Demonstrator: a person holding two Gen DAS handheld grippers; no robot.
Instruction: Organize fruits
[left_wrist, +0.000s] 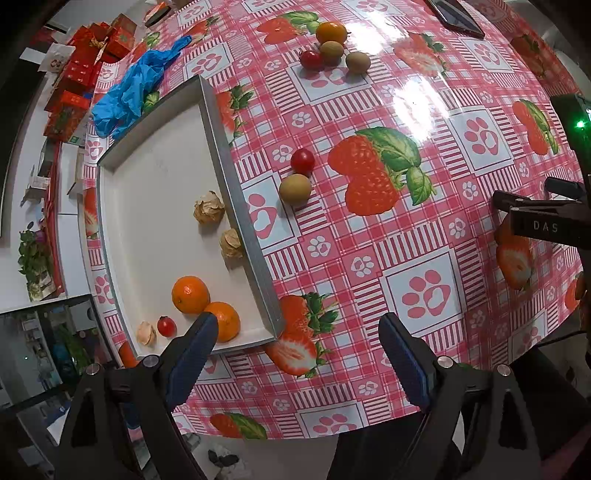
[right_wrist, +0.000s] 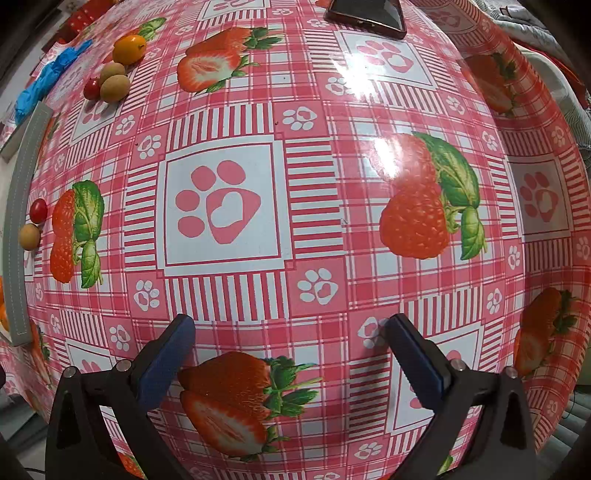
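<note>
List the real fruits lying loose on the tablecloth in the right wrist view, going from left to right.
Brown round fruit → red cherry tomato → second cherry tomato → two brown round fruits stacked in line, so their order is unclear → orange-yellow fruit.

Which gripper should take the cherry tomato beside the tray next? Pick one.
Left. The left gripper hangs open by the tray, with the cherry tomato just ahead; the right gripper sees it far off to its left.
</note>
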